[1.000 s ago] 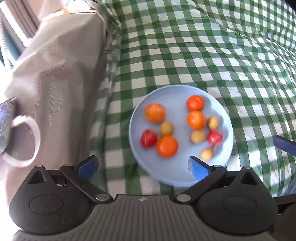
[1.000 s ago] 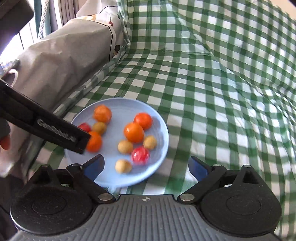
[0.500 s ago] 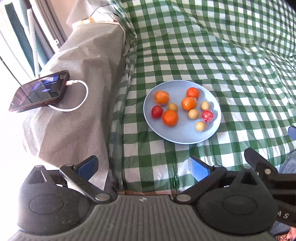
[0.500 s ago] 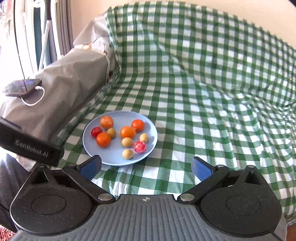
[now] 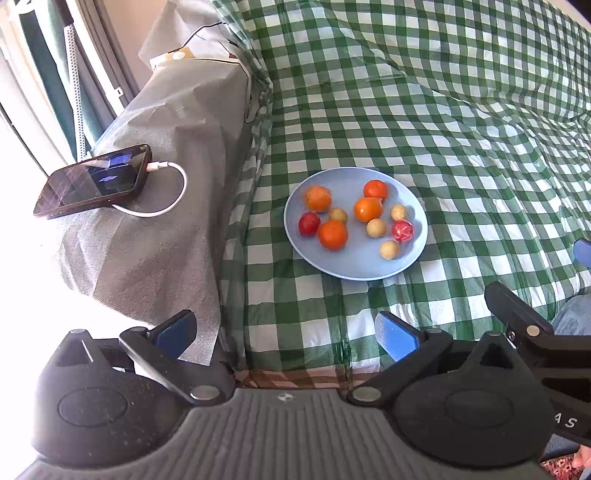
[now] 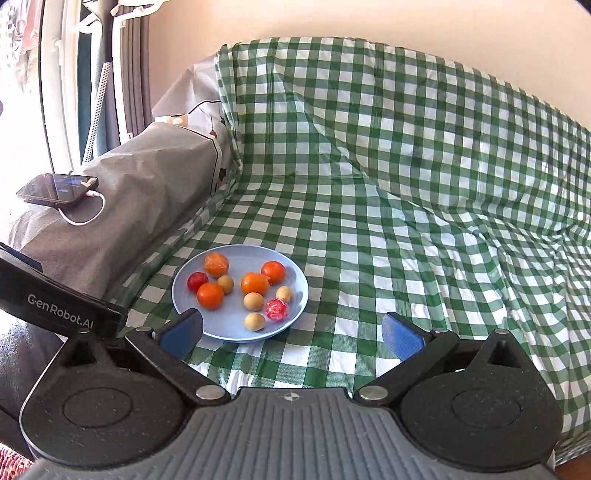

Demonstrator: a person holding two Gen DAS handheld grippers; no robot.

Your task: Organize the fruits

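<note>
Since the frame a second earlier both cameras had drawn well back: the blue plate (image 5: 354,264), which had then filled the middle of each view just ahead of the fingers, now sat smaller and farther off, and the phone (image 5: 92,181) with its white cable (image 5: 168,192), only partly seen at the left edge before, lay fully in view on the grey-covered armrest (image 5: 159,240). The fruits kept their places on the plate. The left gripper (image 5: 291,332) hung with its blue pads spread wide and nothing between them, above the front edge of the seat; the right gripper (image 6: 291,332) was likewise spread and empty, its left pad just overlapping the plate's near rim in the picture. Counted left to right on the plate, there were nine fruits: four orange ones (image 5: 332,234), two red ones (image 5: 308,223), one of them in a shiny wrapper at the right, and four small yellow ones (image 5: 376,228), which makes ten in all rather than nine. The plate rested on a green-and-white checked cloth (image 6: 406,221) draped over the seat and back of a sofa, near its left end, beside the armrest. Behind stood a plain cream wall (image 6: 332,18), and at the far left a bright window with dark curtains (image 6: 96,74).
</note>
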